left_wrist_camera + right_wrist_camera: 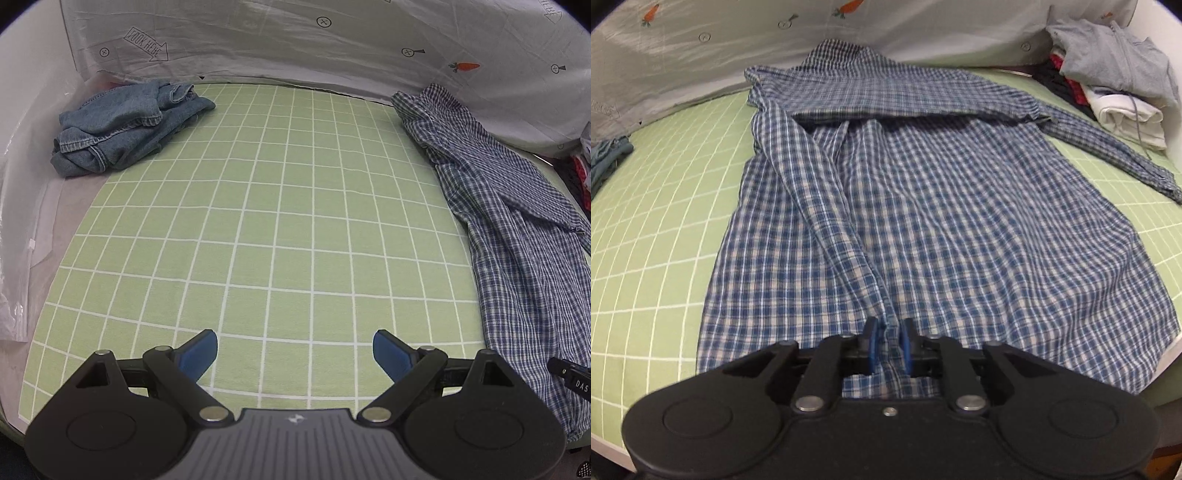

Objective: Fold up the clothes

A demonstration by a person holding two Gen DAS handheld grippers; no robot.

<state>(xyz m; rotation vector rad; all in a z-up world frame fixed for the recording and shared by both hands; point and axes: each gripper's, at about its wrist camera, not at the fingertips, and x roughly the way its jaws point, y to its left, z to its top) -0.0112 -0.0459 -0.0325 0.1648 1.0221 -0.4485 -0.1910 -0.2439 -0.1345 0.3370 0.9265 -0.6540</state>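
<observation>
A blue-and-white plaid shirt [960, 221] lies spread on the green grid sheet [657, 236]. Its left sleeve [820, 192] is folded down over the body, and the other sleeve stretches out to the right. My right gripper [889, 339] hovers at the shirt's near hem. The sleeve's end sits loosely between its blue pads, with gaps on both sides, so the jaws are slightly open. In the left wrist view the same shirt [517, 240] runs along the right edge. My left gripper [295, 350] stands wide open over bare sheet [258, 221], holding nothing.
A crumpled denim garment [122, 125] lies at the far left corner. A pile of clothes [1115, 74] with a grey top sits at the far right. A white printed cloth [332, 37] hangs along the back. Clear plastic [18, 221] lines the left side.
</observation>
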